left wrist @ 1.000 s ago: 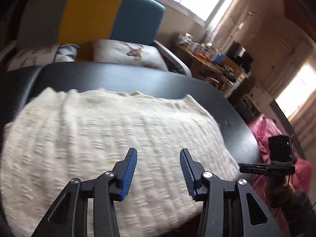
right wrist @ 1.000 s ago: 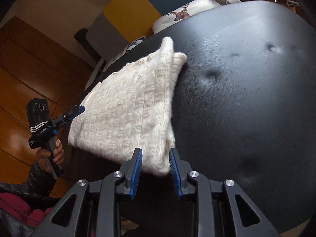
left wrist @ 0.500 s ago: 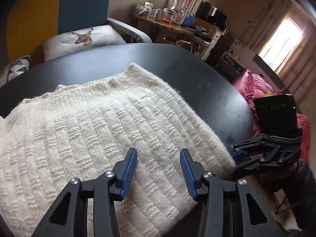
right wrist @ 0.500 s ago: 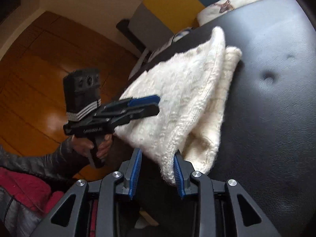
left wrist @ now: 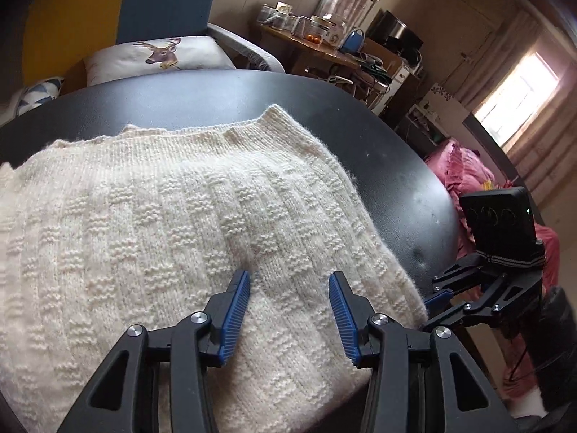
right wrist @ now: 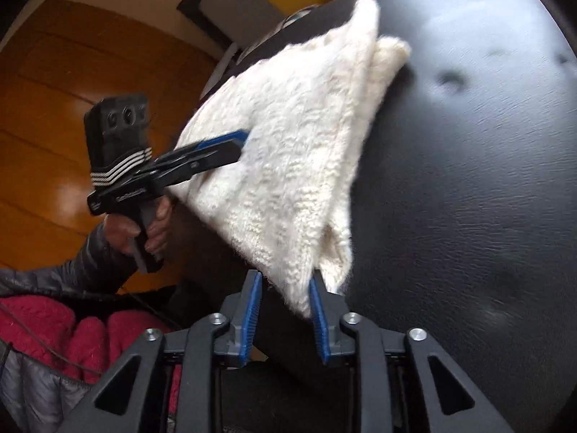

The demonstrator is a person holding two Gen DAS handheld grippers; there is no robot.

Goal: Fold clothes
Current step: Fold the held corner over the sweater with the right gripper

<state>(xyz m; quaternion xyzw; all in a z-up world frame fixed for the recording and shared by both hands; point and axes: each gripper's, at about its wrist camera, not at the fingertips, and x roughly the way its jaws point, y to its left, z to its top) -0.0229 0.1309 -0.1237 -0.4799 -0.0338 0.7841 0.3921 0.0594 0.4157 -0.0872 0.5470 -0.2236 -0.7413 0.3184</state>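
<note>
Mid-fold: the right gripper (right wrist: pixel 285 310), fingers part-open, has the sweater (right wrist: pixel 295 151) corner between them, unclamped. The left gripper (left wrist: pixel 288 303), fingers wide open, is empty over the knit. Next, pinch the corner.

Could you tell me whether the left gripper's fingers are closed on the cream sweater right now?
No, the left gripper has its blue fingers spread wide apart over the cream sweater.

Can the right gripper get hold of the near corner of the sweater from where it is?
Probably yes. The right gripper is open with the sweater corner already hanging between its fingers, off the black table edge. Nothing blocks it.
</note>
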